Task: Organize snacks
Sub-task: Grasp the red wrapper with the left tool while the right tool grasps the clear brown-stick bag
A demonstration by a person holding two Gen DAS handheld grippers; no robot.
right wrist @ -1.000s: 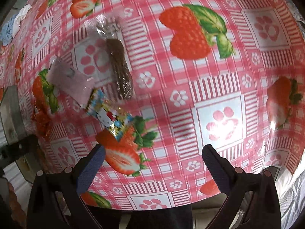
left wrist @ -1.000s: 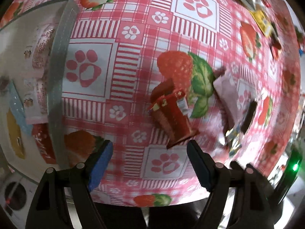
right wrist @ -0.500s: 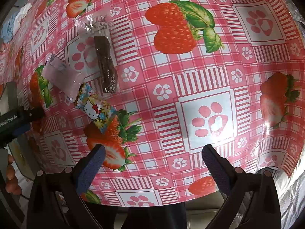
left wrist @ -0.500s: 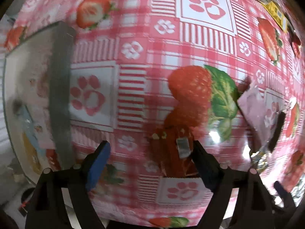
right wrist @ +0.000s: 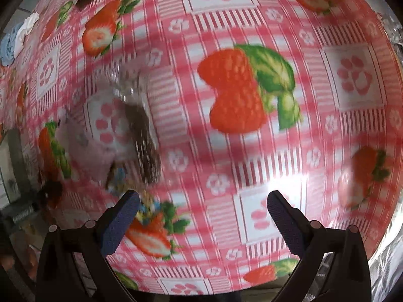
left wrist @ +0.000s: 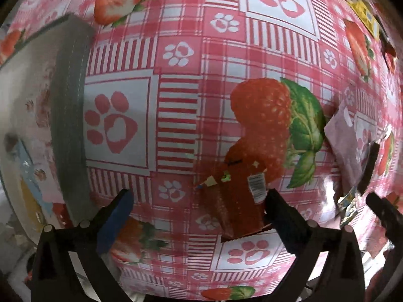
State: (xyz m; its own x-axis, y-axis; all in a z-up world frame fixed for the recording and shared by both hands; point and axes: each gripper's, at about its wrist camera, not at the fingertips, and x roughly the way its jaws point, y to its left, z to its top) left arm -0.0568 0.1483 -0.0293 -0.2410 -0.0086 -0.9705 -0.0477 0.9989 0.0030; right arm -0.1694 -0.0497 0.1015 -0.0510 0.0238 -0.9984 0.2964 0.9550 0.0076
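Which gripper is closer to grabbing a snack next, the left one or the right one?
Probably the left. The left gripper is open with the red snack packet lying between its fingers. The right gripper is open too, but only tablecloth lies between its fingers.

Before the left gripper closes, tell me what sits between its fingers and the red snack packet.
Nothing visible does. The left gripper is open, and the red snack packet lies flat on the tablecloth between its fingers, close against the right finger. The pink packet lies off to the right, outside the gap.
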